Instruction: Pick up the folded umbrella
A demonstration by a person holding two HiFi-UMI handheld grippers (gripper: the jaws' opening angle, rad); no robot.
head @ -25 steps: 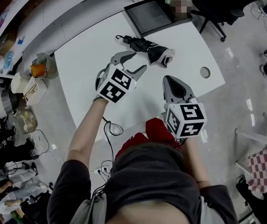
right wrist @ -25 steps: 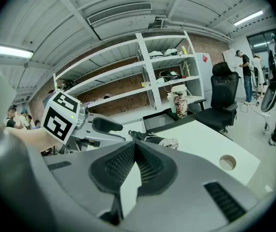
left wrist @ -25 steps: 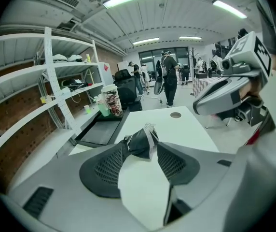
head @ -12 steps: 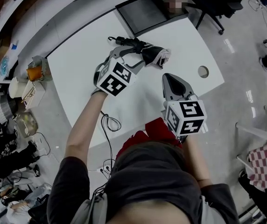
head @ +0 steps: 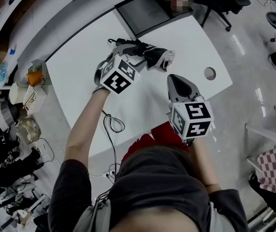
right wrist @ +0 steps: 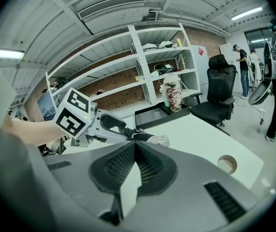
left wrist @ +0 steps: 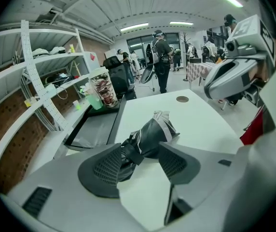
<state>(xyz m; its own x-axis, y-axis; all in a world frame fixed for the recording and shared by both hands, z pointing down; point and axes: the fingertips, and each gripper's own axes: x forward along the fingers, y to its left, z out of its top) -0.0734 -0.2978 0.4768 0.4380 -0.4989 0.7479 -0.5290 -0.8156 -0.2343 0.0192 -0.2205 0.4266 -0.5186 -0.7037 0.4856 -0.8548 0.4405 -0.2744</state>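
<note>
The folded umbrella [head: 153, 56], black with a pale band at its right end, lies on the white table [head: 80, 76] just in front of a black tray. My left gripper [head: 136, 55] has come down over its left, dark end. In the left gripper view the umbrella [left wrist: 150, 134] lies between the open jaws, which have just been opening a little wider; the pads [left wrist: 110, 167] do not press on it. My right gripper [head: 172, 79] hovers nearer me, to the umbrella's right, shut with nothing in it. From the right gripper [right wrist: 134, 145] the umbrella [right wrist: 152, 138] shows ahead.
A black tray [head: 147, 13] sits at the table's far edge, with a patterned cup [left wrist: 102, 88] by its corner. A round cable hole [head: 210, 73] lies to the right. Shelving lines the left side, an office chair [right wrist: 220, 95] stands beyond, and people stand in the distance.
My left gripper has moved forward and down from short of the umbrella until its jaws straddle the dark end. The right gripper has barely shifted.
</note>
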